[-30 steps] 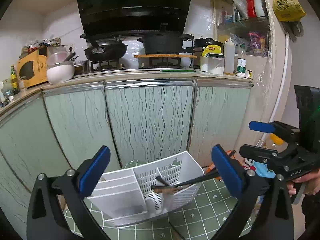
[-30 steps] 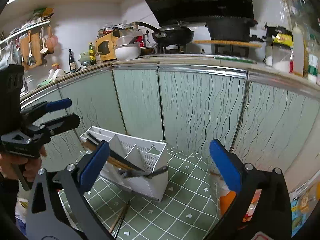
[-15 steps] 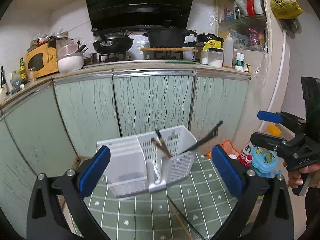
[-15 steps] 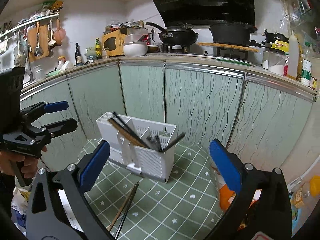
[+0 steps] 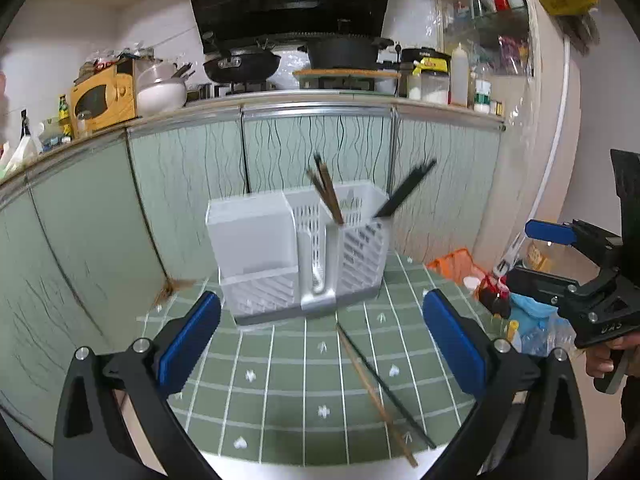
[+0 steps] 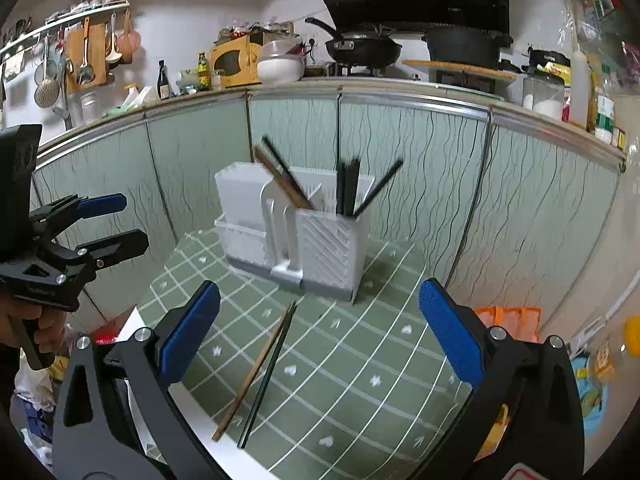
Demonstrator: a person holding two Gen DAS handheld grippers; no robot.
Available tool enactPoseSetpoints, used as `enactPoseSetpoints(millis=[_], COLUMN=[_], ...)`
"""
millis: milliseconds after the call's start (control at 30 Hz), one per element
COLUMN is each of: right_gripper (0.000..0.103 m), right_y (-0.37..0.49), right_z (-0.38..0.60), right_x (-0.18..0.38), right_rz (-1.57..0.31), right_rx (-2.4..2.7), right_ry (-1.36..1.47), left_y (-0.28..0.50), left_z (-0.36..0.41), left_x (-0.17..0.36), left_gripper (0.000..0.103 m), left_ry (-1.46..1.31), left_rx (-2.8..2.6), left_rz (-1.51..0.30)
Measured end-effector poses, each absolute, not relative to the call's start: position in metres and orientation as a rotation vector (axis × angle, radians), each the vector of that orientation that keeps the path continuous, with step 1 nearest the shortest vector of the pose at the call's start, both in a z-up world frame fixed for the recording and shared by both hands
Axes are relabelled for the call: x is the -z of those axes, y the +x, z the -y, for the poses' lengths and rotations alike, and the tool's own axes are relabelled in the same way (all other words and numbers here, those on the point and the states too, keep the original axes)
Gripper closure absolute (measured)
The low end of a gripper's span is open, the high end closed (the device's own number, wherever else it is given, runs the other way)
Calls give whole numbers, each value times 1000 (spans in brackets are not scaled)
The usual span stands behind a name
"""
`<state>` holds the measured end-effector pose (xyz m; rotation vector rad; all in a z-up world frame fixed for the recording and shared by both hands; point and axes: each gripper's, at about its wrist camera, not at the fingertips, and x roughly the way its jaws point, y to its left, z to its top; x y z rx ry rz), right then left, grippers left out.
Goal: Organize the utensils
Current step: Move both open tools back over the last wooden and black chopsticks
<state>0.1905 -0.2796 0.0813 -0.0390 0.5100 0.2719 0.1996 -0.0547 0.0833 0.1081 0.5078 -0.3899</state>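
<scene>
A white plastic utensil caddy [image 5: 296,256] stands upright on a green checked mat [image 5: 304,384]; it also shows in the right wrist view [image 6: 296,232]. Brown and black chopsticks [image 5: 328,192] stick up from its compartments, as do those in the right wrist view [image 6: 348,188]. A loose brown and black chopstick pair [image 5: 376,384] lies on the mat in front; the pair also shows in the right wrist view [image 6: 260,372]. My left gripper [image 5: 320,344] is open and empty before the caddy. My right gripper [image 6: 320,340] is open and empty.
Green patterned cabinet doors [image 5: 320,152] rise behind the mat. The counter holds a wok [image 5: 240,66], a pot [image 5: 344,52], a yellow appliance [image 5: 104,94] and jars. Bags and bottles [image 5: 500,292] lie on the floor at the right.
The view of the caddy went from tilted and close to upright and farther. Both grippers have drawn back and up, showing the loose chopsticks on the mat.
</scene>
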Motion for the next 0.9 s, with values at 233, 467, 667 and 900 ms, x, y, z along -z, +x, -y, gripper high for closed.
enactPoseSetpoints(millis=[233,467,667,900], right_gripper=[7,10,22,25], right_y=[173,161,157,152], right_z=[269,258,249,238], right_x=[-36,9,52,81], right_rz=[-553,-589,-651,-685], right_rx=[-263,-268,-287,-300], right_ry=[-66,-80,-55,-47], left_y=[182,172,164,155], left_z=[48,45,40,37], left_x=[-39,-5,20,45], left_gripper=[4,4,4,4], left_ry=[68,104,104,90], left_rx=[399,369,358,356], left_rz=[-564,-587,-610,-636])
